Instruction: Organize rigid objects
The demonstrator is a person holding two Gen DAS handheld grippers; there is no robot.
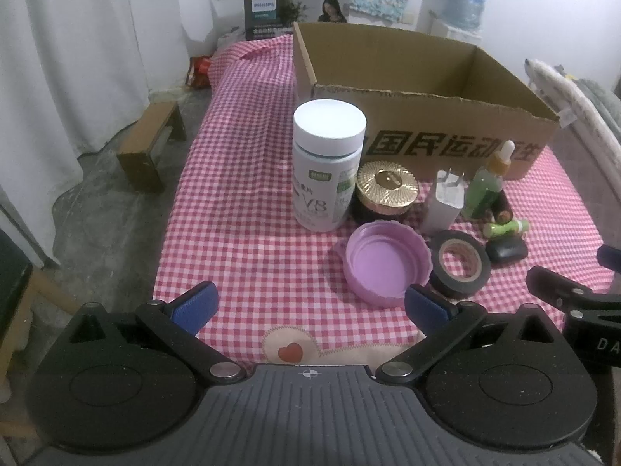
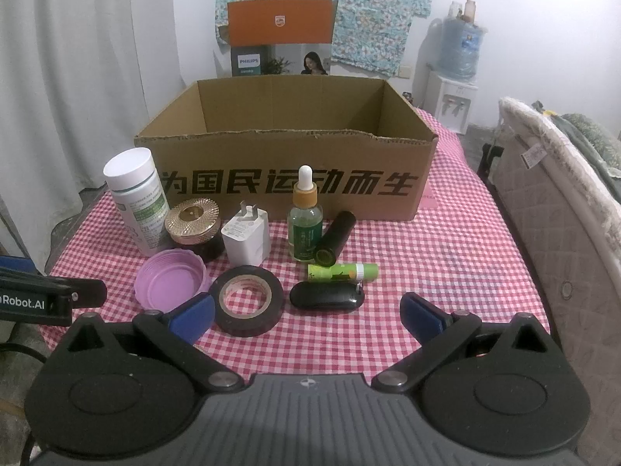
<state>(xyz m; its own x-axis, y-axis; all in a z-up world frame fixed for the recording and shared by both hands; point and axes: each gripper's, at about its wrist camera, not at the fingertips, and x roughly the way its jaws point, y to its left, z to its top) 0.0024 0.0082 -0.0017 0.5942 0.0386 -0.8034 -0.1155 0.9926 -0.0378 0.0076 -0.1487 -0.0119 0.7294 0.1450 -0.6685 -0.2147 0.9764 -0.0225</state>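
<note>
An open cardboard box (image 2: 287,190) (image 1: 446,143) stands at the back of the checked table. In front of it stand a white bottle (image 1: 328,163) (image 2: 136,198), a gold-lidded jar (image 1: 386,190) (image 2: 193,221), a white charger (image 1: 446,202) (image 2: 246,239) and a green dropper bottle (image 2: 305,225) (image 1: 487,182). A purple lid (image 1: 382,262) (image 2: 170,281), a roll of black tape (image 1: 460,262) (image 2: 248,301), a black tube (image 2: 334,237), a green stick (image 2: 343,272) and a black case (image 2: 326,296) lie nearer. My left gripper (image 1: 310,310) and right gripper (image 2: 306,314) are both open and hold nothing.
The red-and-white checked cloth (image 2: 446,264) covers the table. A quilted mattress edge (image 2: 551,178) runs along the right. A low wooden stool (image 1: 151,143) sits on the floor to the left. A water dispenser (image 2: 458,77) and a printed carton (image 2: 279,39) stand behind the box.
</note>
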